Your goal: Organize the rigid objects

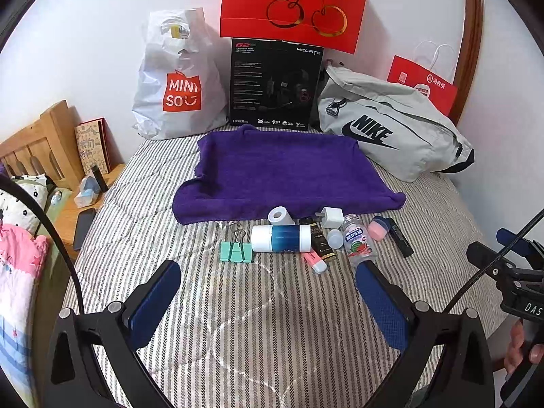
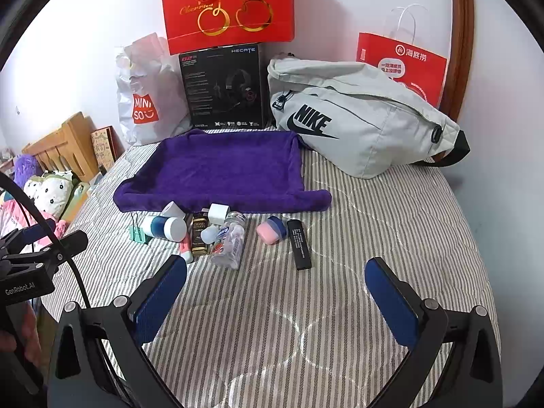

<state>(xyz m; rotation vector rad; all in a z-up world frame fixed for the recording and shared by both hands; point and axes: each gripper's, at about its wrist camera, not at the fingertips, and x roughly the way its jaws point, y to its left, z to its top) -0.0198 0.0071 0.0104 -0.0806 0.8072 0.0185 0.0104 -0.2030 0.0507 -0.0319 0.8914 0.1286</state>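
Observation:
A purple towel (image 1: 282, 173) (image 2: 224, 170) lies flat on the striped bed. Along its near edge sits a cluster of small items: a green binder clip (image 1: 236, 250), a blue and white bottle (image 1: 280, 238) (image 2: 165, 227) on its side, a white charger plug (image 1: 331, 217) (image 2: 217, 213), a clear bottle (image 1: 357, 238) (image 2: 229, 241), a pink case (image 1: 378, 229) (image 2: 268, 233) and a black stick (image 1: 401, 238) (image 2: 299, 244). My left gripper (image 1: 268, 285) is open, short of the cluster. My right gripper (image 2: 275, 282) is open too, nearer the black stick. Neither holds anything.
Against the wall stand a white Miniso bag (image 1: 176, 78), a black headset box (image 1: 275, 85), a red cherry bag (image 1: 292, 3), a grey Nike bag (image 1: 391, 129) and a red paper bag (image 2: 404, 64). A wooden headboard (image 1: 40, 142) and shelf with a phone (image 1: 83, 227) lie left.

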